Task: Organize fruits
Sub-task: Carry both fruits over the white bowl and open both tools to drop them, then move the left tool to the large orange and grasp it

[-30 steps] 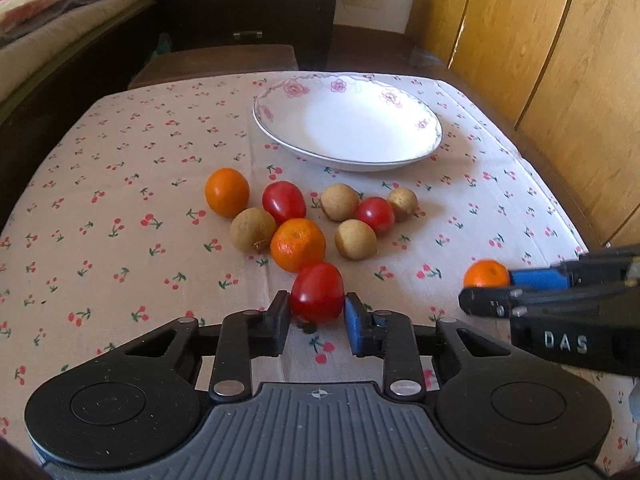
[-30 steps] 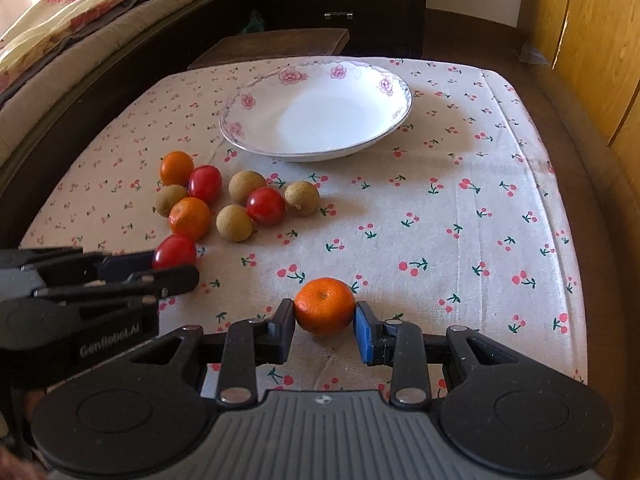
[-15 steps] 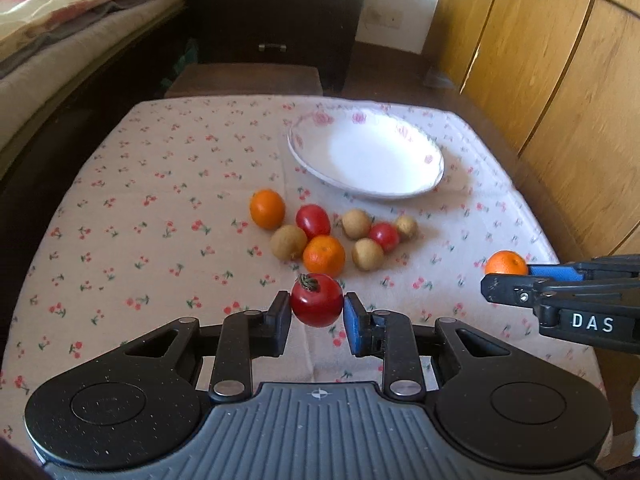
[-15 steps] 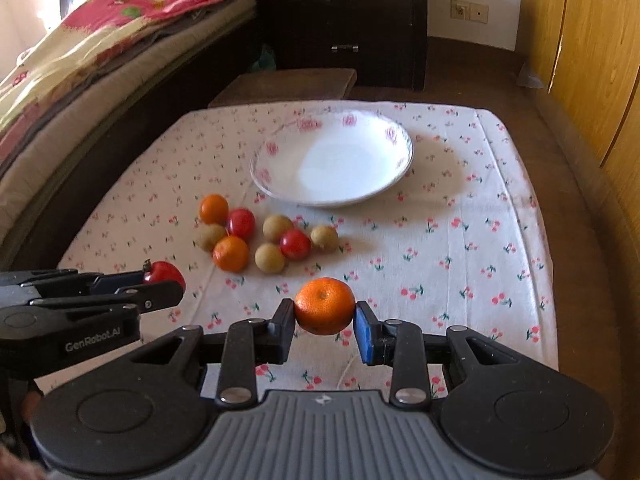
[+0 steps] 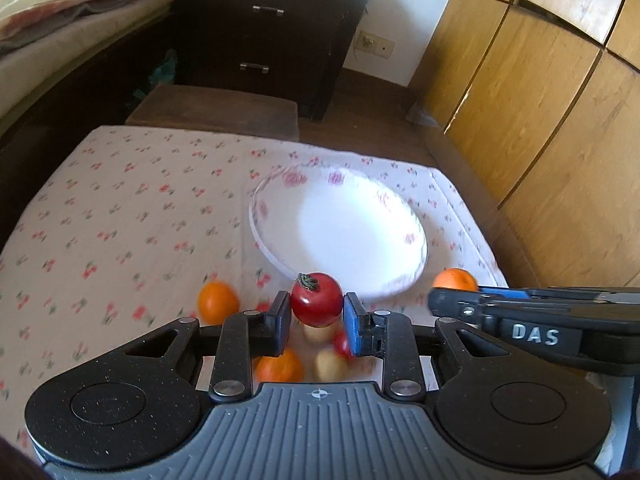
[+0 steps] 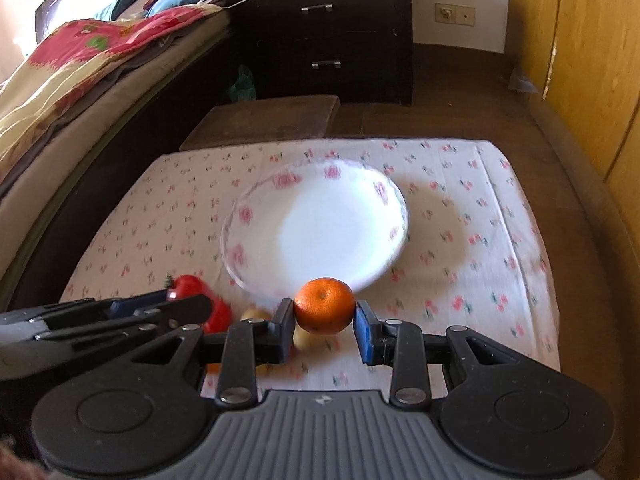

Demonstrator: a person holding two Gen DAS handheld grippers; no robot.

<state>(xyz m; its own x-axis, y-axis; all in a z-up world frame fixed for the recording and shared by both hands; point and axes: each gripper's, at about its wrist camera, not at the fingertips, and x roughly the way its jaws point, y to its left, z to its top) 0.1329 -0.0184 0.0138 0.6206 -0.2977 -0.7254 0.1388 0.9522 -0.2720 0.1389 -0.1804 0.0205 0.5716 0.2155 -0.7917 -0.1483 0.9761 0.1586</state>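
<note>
My left gripper is shut on a red tomato with a green stem and holds it above the cloth, near the front rim of the white flowered plate. My right gripper is shut on an orange mandarin, also lifted, in front of the plate. Each gripper shows in the other's view: the right one with its mandarin at the right, the left one with its tomato at the left. Below my fingers lie a second orange, another orange, a small brown fruit and a red one, partly hidden.
The table wears a cherry-print cloth. A brown stool stands beyond its far edge, a dark chest of drawers behind that. A bed runs along the left, wooden cupboard doors along the right.
Both grippers rose off the cloth with their fruit and moved toward the plate. The pile of fruit on the table slid down under my fingers.
</note>
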